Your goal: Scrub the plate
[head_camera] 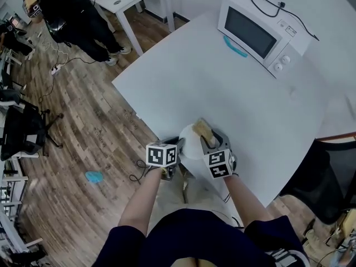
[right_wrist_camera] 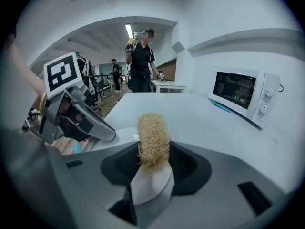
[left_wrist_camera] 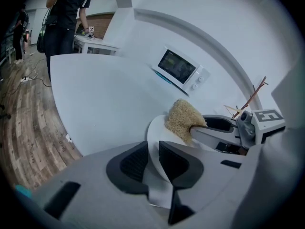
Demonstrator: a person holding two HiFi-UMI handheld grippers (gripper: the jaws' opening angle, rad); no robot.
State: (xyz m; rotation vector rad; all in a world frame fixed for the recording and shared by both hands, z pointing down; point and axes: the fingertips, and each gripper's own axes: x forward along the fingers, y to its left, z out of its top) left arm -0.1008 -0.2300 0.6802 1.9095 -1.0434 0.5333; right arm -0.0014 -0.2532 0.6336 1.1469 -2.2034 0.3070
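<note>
A white plate [head_camera: 188, 142] is held tilted on its rim at the near edge of the white table [head_camera: 222, 88]. My left gripper [head_camera: 178, 151] is shut on the plate's rim; in the left gripper view the plate [left_wrist_camera: 156, 135] runs between the two dark pads [left_wrist_camera: 134, 162] of that gripper [left_wrist_camera: 153, 159]. My right gripper [head_camera: 209, 139] is shut on a tan fibrous sponge [head_camera: 202, 129]. The sponge [left_wrist_camera: 183, 119] rests against the plate's upper face. In the right gripper view the sponge [right_wrist_camera: 152, 137] stands up between the jaws of the right gripper [right_wrist_camera: 152, 165], with the plate [right_wrist_camera: 121, 133] just behind it.
A white microwave [head_camera: 255, 31] stands at the table's far right with its cable on top. A teal object [head_camera: 235, 48] lies before it. Wooden floor [head_camera: 83, 127] lies left of the table. A person in dark clothes [head_camera: 75, 13] stands by another table at the far left.
</note>
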